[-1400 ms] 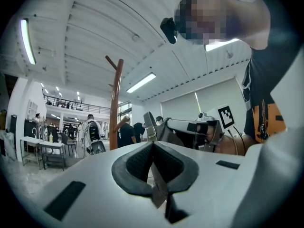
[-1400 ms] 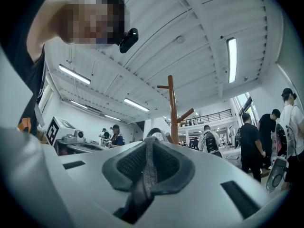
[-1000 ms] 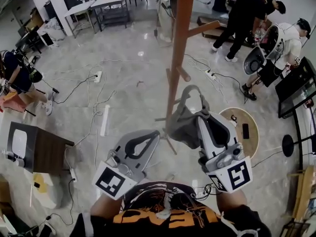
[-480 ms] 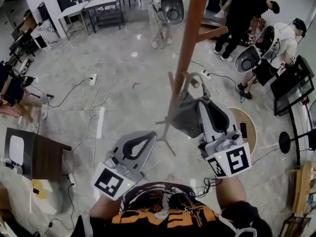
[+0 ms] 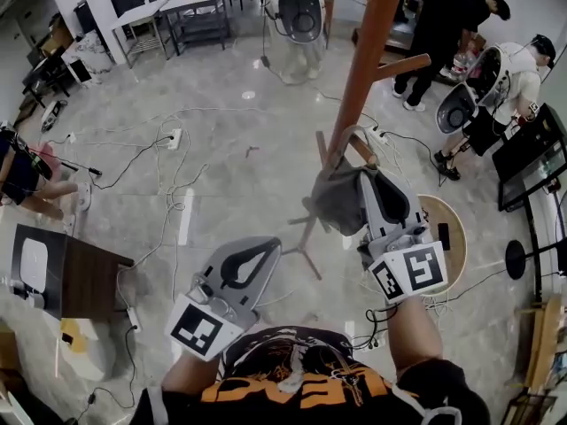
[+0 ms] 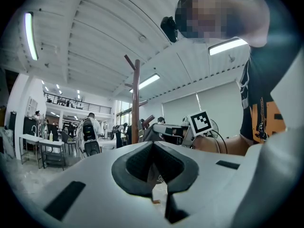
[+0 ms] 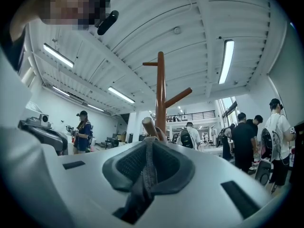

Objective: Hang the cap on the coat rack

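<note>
Over the last second the right gripper (image 5: pixel 363 175) has lifted the cap (image 5: pixel 335 200) toward 1 o'clock. Its strap loop (image 5: pixel 350 133) hung clear of the coat rack (image 5: pixel 370 47) before and now arches at the tip of the lower peg (image 5: pixel 362 152). The left gripper (image 5: pixel 273 246) has hardly stirred. At the 9 o'clock edge of the head view a dark brown counter (image 5: pixel 84 277) stands on the pale floor (image 5: pixel 221 184). The left gripper sits at 7 o'clock and points toward 1 o'clock. In its own view its jaws are closed on each other with nothing between them, the pads meeting at the tip. Just right of centre hangs the grey cap, at 10 o'clock of the right gripper's body. Behind it the rack's brown pole runs up toward 12 o'clock, with an upper peg (image 5: pixel 403 65) branching toward 3 o'clock. The right gripper comes in from 5 o'clock, and its jaws are clamped on the cap's grey cloth. In the right gripper view a strip of that fabric is pinched between the pads, and the lower peg's end stands just beyond them at 12 o'clock. Whether the loop already rests on the peg cannot be told. A round wooden top (image 5: pixel 454 211) lies at 3 o'clock of that gripper, and people (image 5: pixel 443 25) stand at 1 o'clock.
</note>
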A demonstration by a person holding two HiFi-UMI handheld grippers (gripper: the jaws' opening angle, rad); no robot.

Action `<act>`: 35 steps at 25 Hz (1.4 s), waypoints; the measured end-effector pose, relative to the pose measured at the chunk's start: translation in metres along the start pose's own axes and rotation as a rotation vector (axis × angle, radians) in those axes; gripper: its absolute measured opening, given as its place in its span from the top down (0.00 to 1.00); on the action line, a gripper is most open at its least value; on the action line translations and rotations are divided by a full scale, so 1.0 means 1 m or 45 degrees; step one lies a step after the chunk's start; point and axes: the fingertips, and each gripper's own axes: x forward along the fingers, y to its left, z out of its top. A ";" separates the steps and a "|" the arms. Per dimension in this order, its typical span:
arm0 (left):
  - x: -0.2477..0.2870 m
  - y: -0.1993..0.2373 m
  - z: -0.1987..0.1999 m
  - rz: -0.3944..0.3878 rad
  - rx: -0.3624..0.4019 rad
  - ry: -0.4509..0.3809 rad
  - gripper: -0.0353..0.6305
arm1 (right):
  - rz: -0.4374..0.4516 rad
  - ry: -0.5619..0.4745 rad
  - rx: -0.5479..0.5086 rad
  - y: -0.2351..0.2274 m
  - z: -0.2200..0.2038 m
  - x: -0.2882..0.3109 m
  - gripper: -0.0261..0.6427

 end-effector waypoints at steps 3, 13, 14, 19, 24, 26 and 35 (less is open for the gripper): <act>0.000 0.002 0.000 0.005 0.003 0.006 0.91 | -0.001 0.014 0.003 -0.001 -0.006 0.005 0.88; -0.005 0.000 -0.001 0.012 0.008 0.016 0.91 | -0.012 0.038 -0.012 -0.002 -0.026 0.009 0.88; -0.007 0.000 -0.001 0.012 0.009 0.016 0.91 | -0.012 0.037 -0.016 -0.001 -0.026 0.010 0.88; -0.009 0.000 -0.003 0.019 0.009 0.022 0.91 | -0.030 0.021 -0.038 -0.003 -0.029 0.011 0.87; -0.013 0.000 -0.004 0.018 0.007 0.023 0.91 | 0.011 0.006 -0.059 0.005 -0.028 0.011 0.80; -0.014 0.000 -0.004 0.014 0.006 0.020 0.91 | 0.029 0.018 -0.077 0.010 -0.028 0.011 0.71; -0.013 -0.008 -0.003 -0.024 -0.004 0.008 0.91 | -0.027 0.050 -0.147 0.011 -0.022 -0.004 0.65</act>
